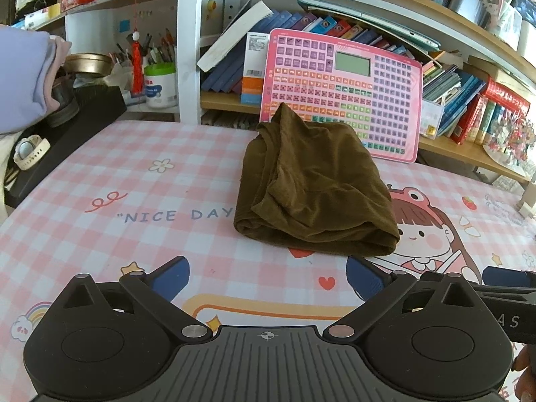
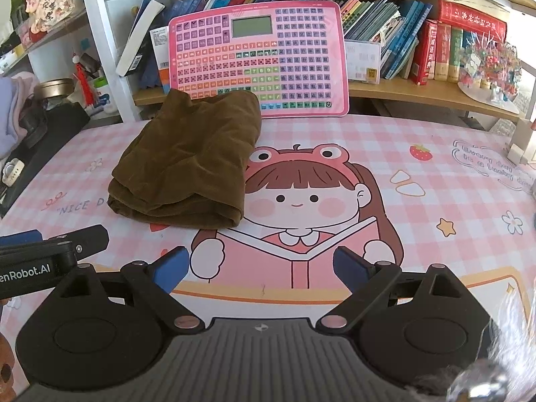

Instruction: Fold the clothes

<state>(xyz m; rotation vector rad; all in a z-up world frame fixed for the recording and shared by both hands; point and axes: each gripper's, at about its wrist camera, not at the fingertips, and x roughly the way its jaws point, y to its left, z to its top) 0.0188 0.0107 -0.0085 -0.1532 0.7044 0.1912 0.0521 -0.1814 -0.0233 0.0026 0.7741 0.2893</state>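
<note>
A brown garment (image 1: 311, 191) lies folded into a thick bundle on the pink checked desk mat (image 1: 100, 201); the right wrist view shows the same garment (image 2: 191, 160) left of centre, its far end touching the pink keyboard toy. My left gripper (image 1: 268, 278) stands open just short of the bundle's near edge, nothing between its blue pads (image 1: 171, 278). My right gripper (image 2: 263, 268) is open too, over the cartoon girl print, to the right of the garment. Each gripper shows at the edge of the other's view.
A pink keyboard toy (image 2: 258, 57) leans against the bookshelf behind the garment. Books (image 2: 432, 50) fill the shelf at right. A black box (image 1: 77, 124) with a white watch (image 1: 30, 152), folded lilac clothes (image 1: 23, 77) and a pen pot (image 1: 160, 83) stand at left.
</note>
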